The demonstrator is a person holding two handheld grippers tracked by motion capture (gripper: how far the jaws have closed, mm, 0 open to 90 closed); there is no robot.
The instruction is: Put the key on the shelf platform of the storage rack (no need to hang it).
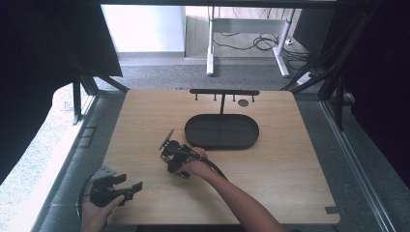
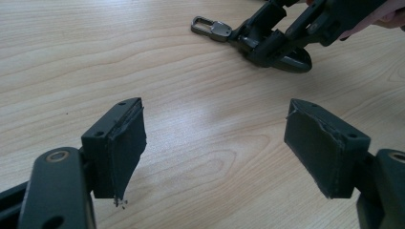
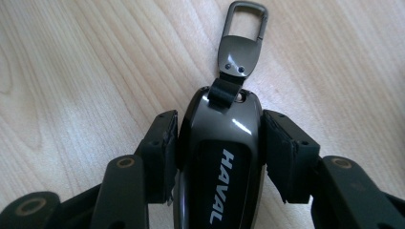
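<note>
Grasp step: right gripper [image 3: 217, 143] jaws clenched on the HAVAL key fob [image 3: 219, 157] on the bench [image 1: 290, 159]. Left gripper [image 2: 215, 148] released, idle. Next, likely: lift toward tray [image 1: 193, 137].

Daylight is washing over a pale wood-grain tabletop [image 1: 290, 159] with rounded corners, and it is sitting on a grey carpeted floor [image 1: 159, 72]. Dark curtains [image 1: 43, 58] are hanging down the left side, and more dark cloth [image 1: 382, 72] is closing off the right. Black frame struts [image 1: 80, 94] are standing at both back corners. Beyond the tabletop, a white panel [image 1: 142, 26] is glowing brightly against the far wall. Next to it, a white desk frame [image 1: 246, 29] is standing on lighter wooden flooring, with black cables [image 1: 263, 43] trailing loosely around its legs. Along the left edge, a bright speckled strip [image 1: 34, 159] is catching the light.
</note>
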